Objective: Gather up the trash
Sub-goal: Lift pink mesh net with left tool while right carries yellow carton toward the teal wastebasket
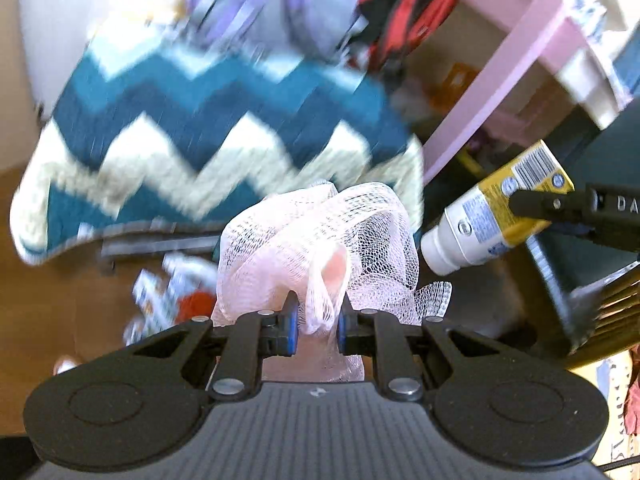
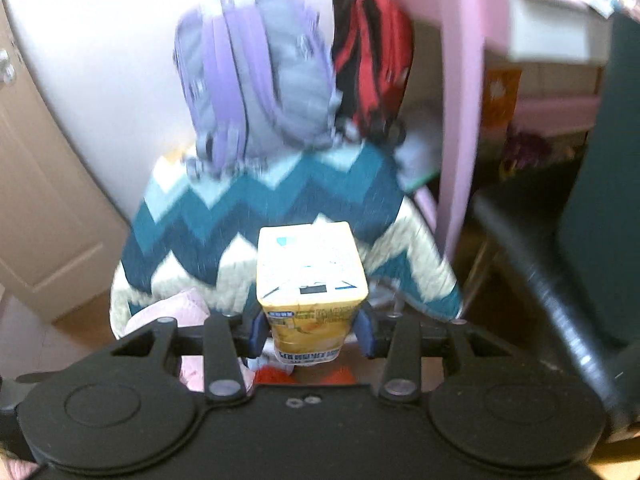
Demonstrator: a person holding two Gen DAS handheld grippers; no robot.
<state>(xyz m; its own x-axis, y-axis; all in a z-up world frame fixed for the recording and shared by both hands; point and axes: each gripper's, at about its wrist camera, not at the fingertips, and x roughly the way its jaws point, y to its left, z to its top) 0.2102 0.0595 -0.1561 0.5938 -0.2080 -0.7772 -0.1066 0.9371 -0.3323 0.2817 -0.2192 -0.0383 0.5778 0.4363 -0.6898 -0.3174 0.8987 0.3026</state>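
Holding two pieces already, your left claw (image 1: 317,330) is nearly closed on a wad of pale pink mesh netting (image 1: 320,240), and your right claw (image 2: 311,330) grips a yellow-and-white drink carton (image 2: 311,276) at half width. More litter (image 1: 168,300) lies on the floor below the left claw, and no bin is visible. Ahead of both claws, mind the teal-and-white zigzag blanket (image 2: 280,216); right of them the pink plastic desk leg (image 2: 460,120) narrows your room.

Count: 1 mesh net (image 1: 320,240); 1 carton (image 2: 312,280); 2 backpacks, purple (image 2: 256,76) and red-black (image 2: 372,60); 1 zigzag blanket (image 2: 248,216); 1 pink table (image 2: 460,80); 2 grippers, left (image 1: 318,326), right (image 2: 312,330).
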